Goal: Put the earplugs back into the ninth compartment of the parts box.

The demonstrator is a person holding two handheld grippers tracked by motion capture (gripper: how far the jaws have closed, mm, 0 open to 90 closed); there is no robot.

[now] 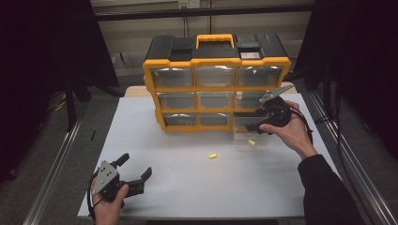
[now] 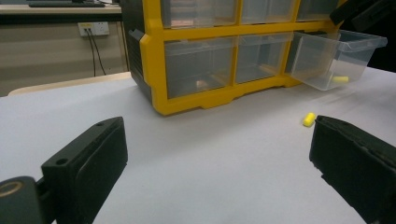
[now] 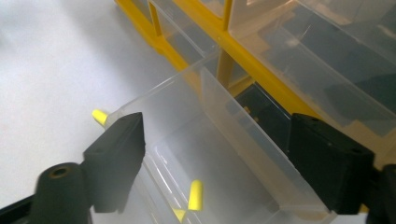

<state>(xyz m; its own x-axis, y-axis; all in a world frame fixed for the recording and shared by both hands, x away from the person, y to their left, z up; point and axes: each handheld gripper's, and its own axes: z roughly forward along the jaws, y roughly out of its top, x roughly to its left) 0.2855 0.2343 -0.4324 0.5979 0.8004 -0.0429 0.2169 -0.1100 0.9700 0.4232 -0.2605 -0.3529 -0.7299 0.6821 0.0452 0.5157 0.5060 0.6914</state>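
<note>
A yellow and black drawer cabinet (image 1: 216, 89) stands at the back of the white table (image 1: 187, 187). Its bottom right clear drawer (image 1: 248, 138) is pulled out, and a yellow earplug (image 1: 251, 142) lies inside it. A second yellow earplug (image 1: 212, 156) lies loose on the table in front of the cabinet. My right gripper (image 1: 258, 125) hovers over the pulled-out drawer (image 3: 224, 121) with its jaws open and nothing between them; the earplug in the drawer (image 3: 196, 195) lies below them. My left gripper (image 1: 136, 165) rests open at the near left, pointing toward the cabinet (image 2: 187, 60) and the loose earplug (image 2: 308, 119).
The other clear drawers of the cabinet are pushed in. A metal rail (image 1: 51, 173) runs along each side of the table. A wall socket with cables (image 2: 93, 29) sits behind the table's far left. Dark curtains hang at both sides.
</note>
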